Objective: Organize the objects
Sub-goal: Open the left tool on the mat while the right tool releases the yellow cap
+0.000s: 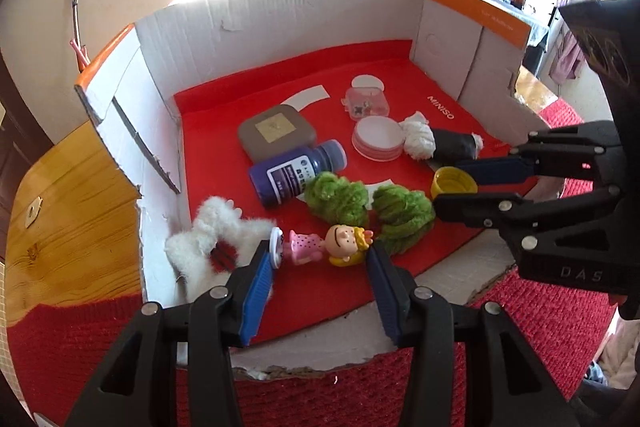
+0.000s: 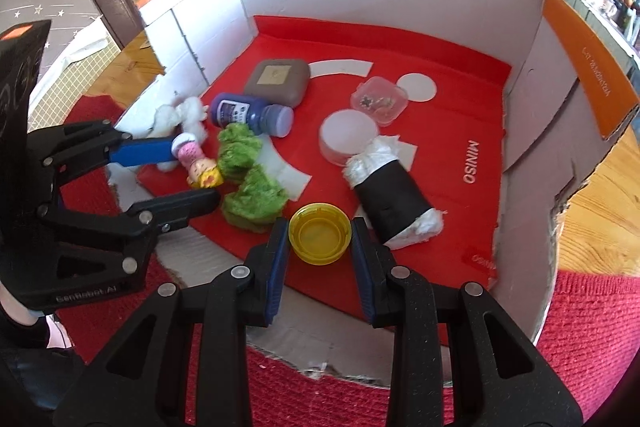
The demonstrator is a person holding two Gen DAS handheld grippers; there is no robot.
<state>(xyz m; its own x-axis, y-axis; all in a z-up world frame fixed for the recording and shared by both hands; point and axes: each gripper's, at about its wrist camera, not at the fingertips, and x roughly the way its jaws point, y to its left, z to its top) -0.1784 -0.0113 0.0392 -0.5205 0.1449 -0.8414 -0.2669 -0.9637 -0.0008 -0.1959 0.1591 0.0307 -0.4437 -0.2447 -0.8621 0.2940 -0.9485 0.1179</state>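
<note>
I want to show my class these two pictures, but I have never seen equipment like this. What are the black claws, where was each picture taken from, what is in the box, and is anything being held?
The claws are hand-held two-finger grippers, one per hand, each carrying a wide-angle camera looking along its fingers. One picture comes from the left gripper, the other from the right gripper.

In a cardboard box with a red lining lie a purple bottle, two green fuzzy pieces, a brown case, a clear container and a black roll.

The left gripper's pads sit at either end of a small doll. The right is shut on a yellow cap.
</note>
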